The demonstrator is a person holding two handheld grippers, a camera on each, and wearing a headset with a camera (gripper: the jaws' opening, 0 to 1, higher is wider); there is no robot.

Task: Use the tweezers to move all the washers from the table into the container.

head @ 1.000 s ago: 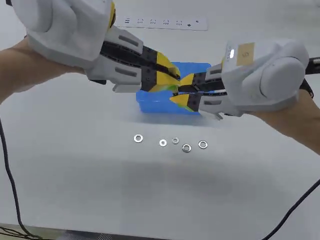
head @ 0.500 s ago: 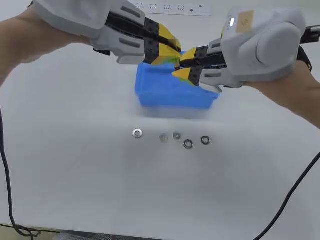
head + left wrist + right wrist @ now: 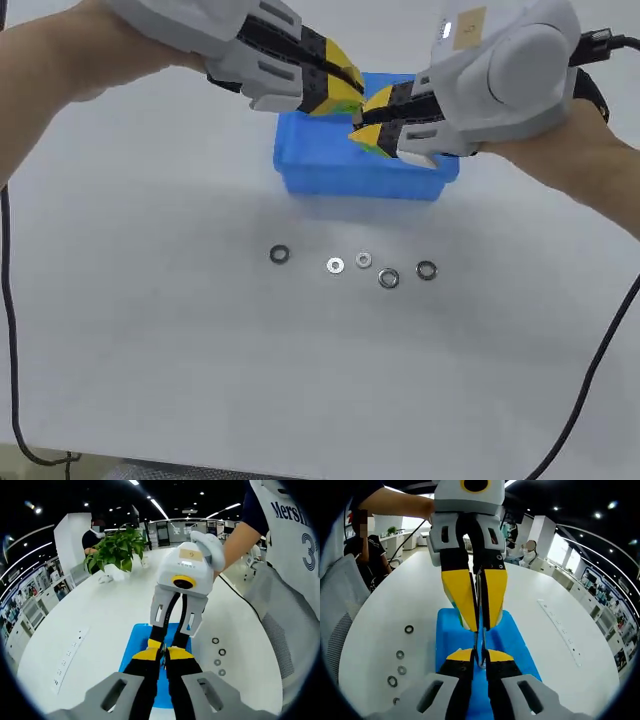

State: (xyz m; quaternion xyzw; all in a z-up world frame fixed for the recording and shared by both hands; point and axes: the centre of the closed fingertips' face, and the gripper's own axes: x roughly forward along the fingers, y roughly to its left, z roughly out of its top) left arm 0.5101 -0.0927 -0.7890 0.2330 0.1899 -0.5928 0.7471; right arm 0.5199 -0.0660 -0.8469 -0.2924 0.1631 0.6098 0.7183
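The left gripper (image 3: 350,86) and right gripper (image 3: 362,122) both pinch the tweezers (image 3: 479,640) (a thin sliver) above the container (image 3: 330,182). Washers (image 3: 336,265) lie at its 6 o'clock.

Blue container (image 3: 340,172). Silver washers (image 3: 335,265) on plain white table (image 3: 150,350). Left gripper (image 3: 350,88) and right gripper (image 3: 362,125): white shells, black jaws, yellow tips. Grey metal tweezers (image 3: 479,630). Green plant (image 3: 117,547).

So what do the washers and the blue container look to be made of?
The washers look like metal, most likely steel: thin silvery rings that catch bright highlights against the white table. The container is probably moulded plastic: uniform opaque blue, with smooth walls and a soft, low sheen.
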